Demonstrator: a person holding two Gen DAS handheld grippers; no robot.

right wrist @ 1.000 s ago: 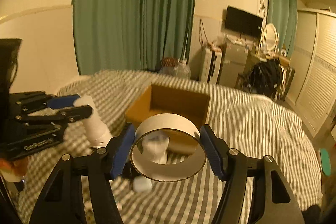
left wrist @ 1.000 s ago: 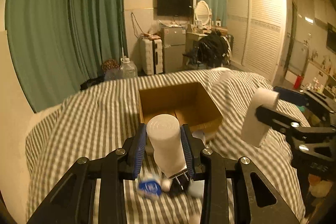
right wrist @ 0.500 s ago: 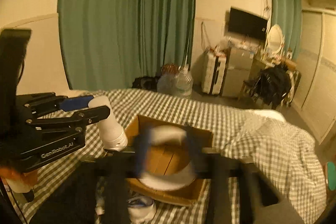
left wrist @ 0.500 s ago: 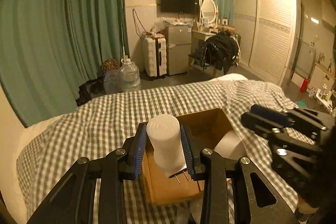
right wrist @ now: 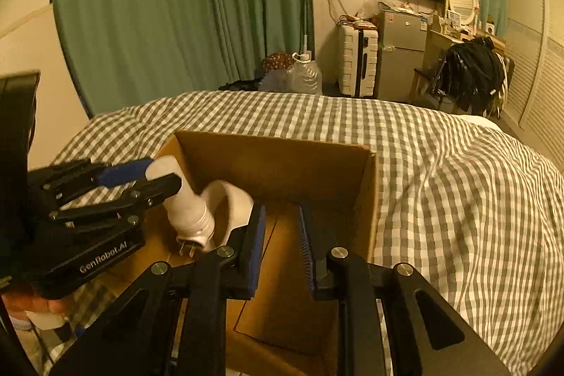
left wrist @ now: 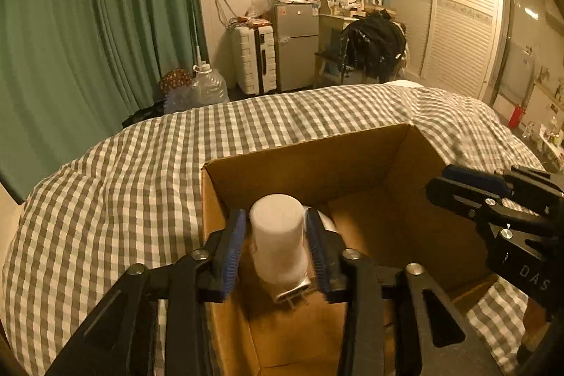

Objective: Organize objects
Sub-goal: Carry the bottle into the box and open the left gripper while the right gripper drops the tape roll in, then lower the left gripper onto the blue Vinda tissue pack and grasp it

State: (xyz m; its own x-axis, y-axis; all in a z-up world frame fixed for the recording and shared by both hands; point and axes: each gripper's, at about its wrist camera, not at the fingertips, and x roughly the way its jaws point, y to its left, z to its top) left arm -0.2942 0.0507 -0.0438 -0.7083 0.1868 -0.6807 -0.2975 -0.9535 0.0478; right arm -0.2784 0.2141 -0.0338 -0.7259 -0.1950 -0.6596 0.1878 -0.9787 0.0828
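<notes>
Cardboard box (left wrist: 317, 157) now fills the lower half of both views, where 1 second ago it sat farther off on the checked bedspread (left wrist: 123, 171), so both grippers have closed in over its open top. The bigger change is on the right: the tape roll (right wrist: 231, 199) that was clamped there 1 second ago is out of the jaws and lies inside the box against the left wall, so that item looks delivered and 1 of the 2 carried things is done. Going left to right, the left gripper (left wrist: 276, 235) is still clamped on the white plug-in cylinder (left wrist: 276, 235), its blue pads (left wrist: 232, 245) pressing both sides, with the 2 metal prongs pointing down and toward the camera. In the right wrist view the cylinder hangs just inside the box's left wall, touching or nearly touching the tape roll; I cannot tell which. It is above the floor, not resting on it. The right gripper (right wrist: 280, 242) sits over the middle of the box with its jaws parted by a narrow gap and nothing between them, only bare cardboard floor showing through. My guess is that the left gripper's release is the step remaining.
</notes>
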